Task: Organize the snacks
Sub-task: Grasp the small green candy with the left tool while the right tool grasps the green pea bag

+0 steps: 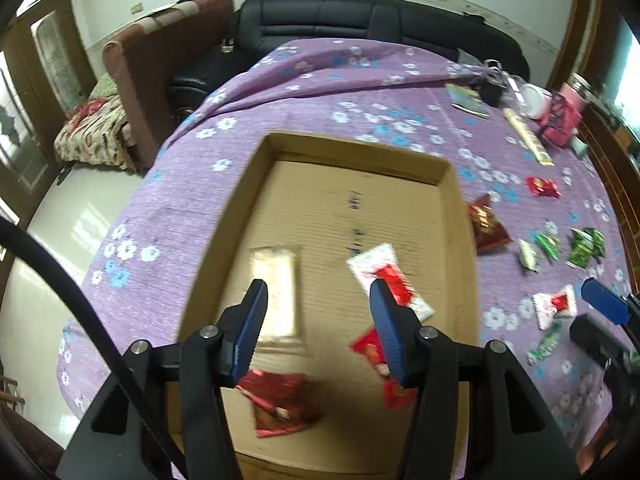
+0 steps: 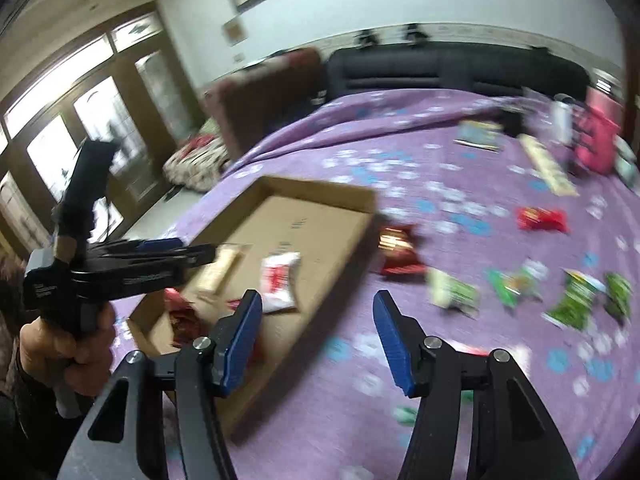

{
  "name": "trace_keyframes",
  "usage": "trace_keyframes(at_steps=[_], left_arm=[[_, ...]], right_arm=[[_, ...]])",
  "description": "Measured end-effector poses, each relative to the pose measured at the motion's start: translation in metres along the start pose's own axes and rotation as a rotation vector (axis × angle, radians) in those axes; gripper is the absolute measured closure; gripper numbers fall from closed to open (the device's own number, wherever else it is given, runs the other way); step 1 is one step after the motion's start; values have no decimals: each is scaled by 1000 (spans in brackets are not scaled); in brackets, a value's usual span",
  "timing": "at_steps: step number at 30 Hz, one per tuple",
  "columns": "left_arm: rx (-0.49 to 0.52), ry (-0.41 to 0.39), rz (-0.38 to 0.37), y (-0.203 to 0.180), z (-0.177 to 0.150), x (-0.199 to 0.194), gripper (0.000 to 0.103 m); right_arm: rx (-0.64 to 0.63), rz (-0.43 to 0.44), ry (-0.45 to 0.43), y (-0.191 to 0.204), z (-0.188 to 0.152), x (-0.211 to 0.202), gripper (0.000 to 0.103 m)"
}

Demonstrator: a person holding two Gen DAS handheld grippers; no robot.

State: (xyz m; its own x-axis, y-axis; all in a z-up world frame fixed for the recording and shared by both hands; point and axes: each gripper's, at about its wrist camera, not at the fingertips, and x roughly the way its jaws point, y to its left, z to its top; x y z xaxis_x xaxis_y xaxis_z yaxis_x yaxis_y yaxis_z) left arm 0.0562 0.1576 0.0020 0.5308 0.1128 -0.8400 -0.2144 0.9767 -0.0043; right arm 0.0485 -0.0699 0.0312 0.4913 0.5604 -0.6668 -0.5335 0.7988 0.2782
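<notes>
While both grippers hang over the table, this is how things look:

Box: the box (image 1: 460,216) is flat brown cardboard with low walls and a ridged floor. It sits on the purple cloth (image 1: 280,92).
In the box: a long pale bar (image 1: 276,280), a white and red pack (image 1: 380,276), a dark red pack (image 1: 284,404) and a small red pack (image 1: 370,346) lie flat on the floor.
Cloth: it is soft and fuzzy, with white and blue flowers.
Loose snacks: a shiny dark red bag (image 1: 486,224) lies just beside the box wall. A red pack (image 1: 542,187), green packs (image 1: 584,248) and a white and red candy (image 1: 554,306) lie farther to the right.
Around: a black sofa (image 1: 360,20) stands behind the table. A pink box (image 1: 560,118) and a long flat pack (image 1: 528,136) sit at the far side.
Left gripper: the left gripper (image 1: 318,300) is spread wide and holds nothing. It hangs over the box, with the pale bar and the white and red pack under its tips.
Right gripper: the right gripper (image 2: 318,312) is spread wide too, with nothing in it. It is over the cloth, by the box's right side. The green packs lie ahead to its right. This view is blurry.
</notes>
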Motion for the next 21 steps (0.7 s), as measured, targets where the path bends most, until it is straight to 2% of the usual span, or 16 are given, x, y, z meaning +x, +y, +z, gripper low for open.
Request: trace_keyframes(at_steps=[6,11,21], left_arm=[[74,-3,-62,-43,-9,-7,46],[133,15,-119,-78,-20,-7,46],[277,66,-203,-143,-46,-1,46]], right_arm=[[132,-97,9,-53,-20,-20,44],[161,-141,5,-76,-36,-34,44],[230,-150,9,-104,-60,-42,43]])
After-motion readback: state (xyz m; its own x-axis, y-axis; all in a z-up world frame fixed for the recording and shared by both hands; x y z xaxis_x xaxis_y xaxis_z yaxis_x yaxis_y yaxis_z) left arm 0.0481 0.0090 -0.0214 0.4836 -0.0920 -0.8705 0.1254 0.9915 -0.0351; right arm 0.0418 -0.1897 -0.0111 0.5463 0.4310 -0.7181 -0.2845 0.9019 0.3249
